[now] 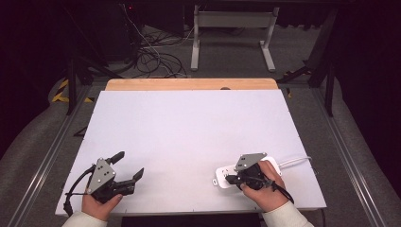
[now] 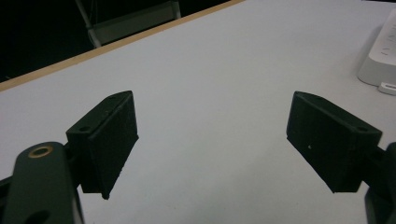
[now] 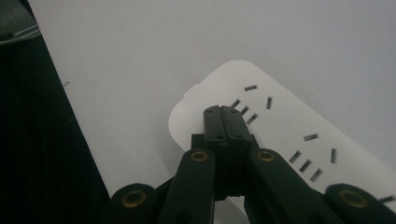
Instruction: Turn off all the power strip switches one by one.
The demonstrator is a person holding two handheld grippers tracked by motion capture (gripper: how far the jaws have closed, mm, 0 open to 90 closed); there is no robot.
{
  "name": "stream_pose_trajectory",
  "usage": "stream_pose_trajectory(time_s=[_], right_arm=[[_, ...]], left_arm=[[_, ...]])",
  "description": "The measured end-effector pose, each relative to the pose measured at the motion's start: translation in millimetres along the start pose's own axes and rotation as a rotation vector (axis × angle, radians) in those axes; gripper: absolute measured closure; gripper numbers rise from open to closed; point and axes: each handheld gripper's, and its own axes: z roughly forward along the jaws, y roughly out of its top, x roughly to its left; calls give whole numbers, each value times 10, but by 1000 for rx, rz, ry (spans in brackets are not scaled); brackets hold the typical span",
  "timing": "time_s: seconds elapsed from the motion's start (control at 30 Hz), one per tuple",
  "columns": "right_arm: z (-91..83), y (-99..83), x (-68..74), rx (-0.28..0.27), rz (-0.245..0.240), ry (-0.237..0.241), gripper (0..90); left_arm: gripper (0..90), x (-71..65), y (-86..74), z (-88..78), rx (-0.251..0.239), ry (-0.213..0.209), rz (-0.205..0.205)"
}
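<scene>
from above, my left hand-held gripper (image 1: 128,165) lies low on the white bench (image 1: 189,132) near its front left corner, jaws spread wide with nothing between them. my right hand-held gripper (image 1: 230,179) sits on the white power strip (image 1: 221,174) at the front right of the bench, the strip's cord (image 1: 294,162) running off toward the right edge; the two grippers are well apart. looking along my left hand-held gripper (image 2: 212,140), i see both black jaws held far apart over bare bench, and the power strip's end (image 2: 380,60) off at the upper right, not within reach. looking along my right hand-held gripper (image 3: 228,122), the jaws are pressed together, tips resting on the top face of the power strip (image 3: 280,121) just beside a group of socket slots (image 3: 243,110); i am pinching nothing. i judge the work barely begun: the strip is only steadied or pressed, with no plug anywhere, and my left side has yet to join in.
</scene>
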Motion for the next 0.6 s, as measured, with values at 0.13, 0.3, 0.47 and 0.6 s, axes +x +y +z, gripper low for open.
stream_pose_trajectory(time_s=[0.13, 0.3, 0.47, 0.6], right_arm=[[-1, 22, 17, 17, -7, -16, 900], [-73, -31, 30, -116, -27, -17, 900], [-285, 20, 6, -263, -23, -44, 900], [-344, -21, -40, -309, -11, -63, 882]], left_arm=[[172, 3, 0, 1, 2, 5, -1], [172, 25, -2, -11, -3, 18, -4], [172, 5, 2, -8, -1, 14, 4], [172, 4, 5, -16, -7, 11, -1]])
